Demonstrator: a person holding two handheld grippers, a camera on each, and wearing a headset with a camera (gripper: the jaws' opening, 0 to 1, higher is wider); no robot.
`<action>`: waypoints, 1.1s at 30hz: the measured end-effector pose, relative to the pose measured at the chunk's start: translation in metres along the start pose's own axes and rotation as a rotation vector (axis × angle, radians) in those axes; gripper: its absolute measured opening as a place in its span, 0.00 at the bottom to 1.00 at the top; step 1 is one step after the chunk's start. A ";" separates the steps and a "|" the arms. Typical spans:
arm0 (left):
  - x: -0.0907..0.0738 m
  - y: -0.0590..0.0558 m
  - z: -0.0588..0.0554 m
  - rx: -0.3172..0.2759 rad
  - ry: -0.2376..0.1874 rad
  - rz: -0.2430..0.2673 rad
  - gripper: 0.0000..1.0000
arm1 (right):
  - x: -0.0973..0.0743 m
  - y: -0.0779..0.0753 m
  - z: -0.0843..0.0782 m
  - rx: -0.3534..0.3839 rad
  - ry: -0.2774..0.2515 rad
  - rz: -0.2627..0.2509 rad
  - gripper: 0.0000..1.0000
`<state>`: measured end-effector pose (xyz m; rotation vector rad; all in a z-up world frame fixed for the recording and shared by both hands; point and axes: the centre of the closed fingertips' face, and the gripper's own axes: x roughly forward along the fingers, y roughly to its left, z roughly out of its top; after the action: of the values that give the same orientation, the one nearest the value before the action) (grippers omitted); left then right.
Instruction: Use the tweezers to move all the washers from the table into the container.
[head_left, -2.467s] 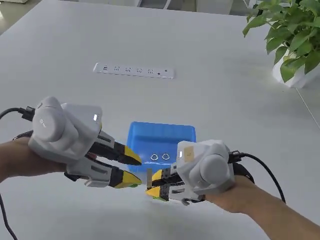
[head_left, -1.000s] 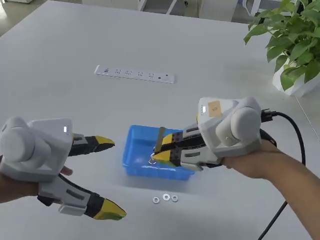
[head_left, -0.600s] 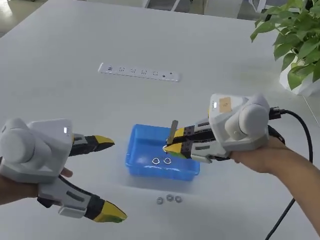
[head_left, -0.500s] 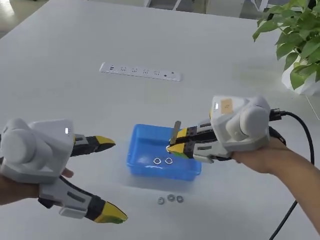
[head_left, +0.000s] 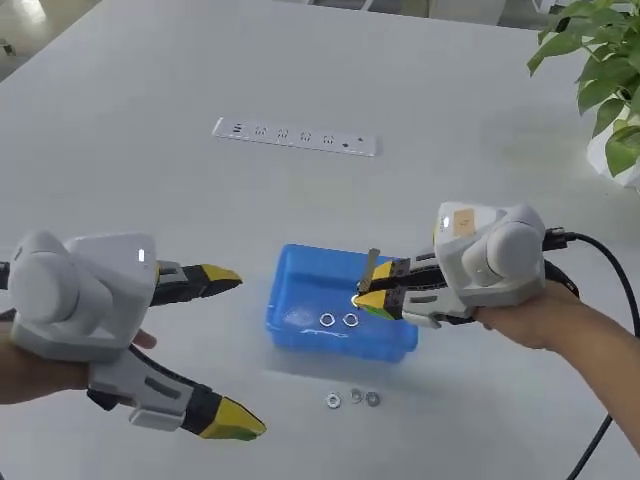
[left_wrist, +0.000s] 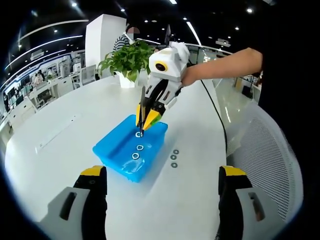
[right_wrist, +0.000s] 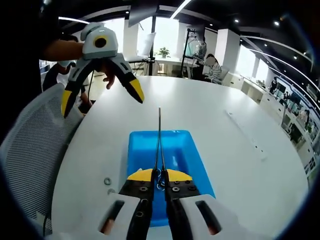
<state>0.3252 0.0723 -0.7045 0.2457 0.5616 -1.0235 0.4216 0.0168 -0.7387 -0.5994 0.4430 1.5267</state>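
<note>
**Risking a bounce-out at the drop**

The right gripper (head_left: 370, 300) has its jaws pressed together on the tweezers (head_left: 373, 265), and their tips hang over the blue container (head_left: 300, 272). In the left gripper view a small ring seems to sit right at those tips. I cannot tell whether it is pinched there or already lying on the floor of the container. Two washers (head_left: 327, 320) rest inside. Three more (head_left: 357, 398) lie in a short row on the table (head_left: 450, 150), just in front of the container's near wall. The left gripper (head_left: 238, 350) is spread wide and holds nothing, well off to the left.

If a ring is let go from a height, it may well strike the hard plastic, skip and clear the low wall. The thin tweezers could also twist in the clamping jaws, leaving the tips out of line for the next pick.

The row on the table is the touchier job. The rings lie flat and close together on a smooth top, so a tip that skids could flick a neighbour away. Nothing steadies the container, and a knock from the gripper body might slide it onto them
</note>
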 end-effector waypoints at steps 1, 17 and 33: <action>0.000 0.000 0.000 -0.001 0.000 0.000 0.98 | 0.001 0.000 -0.001 0.004 0.002 0.000 0.08; 0.000 0.005 0.000 -0.024 -0.019 0.005 0.97 | 0.013 -0.006 -0.021 0.029 0.032 -0.007 0.08; 0.005 0.013 0.009 -0.022 -0.034 0.014 0.93 | 0.016 -0.008 -0.036 0.017 0.069 -0.011 0.08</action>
<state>0.3410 0.0708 -0.7007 0.2122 0.5396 -1.0062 0.4336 0.0078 -0.7757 -0.6412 0.5041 1.4934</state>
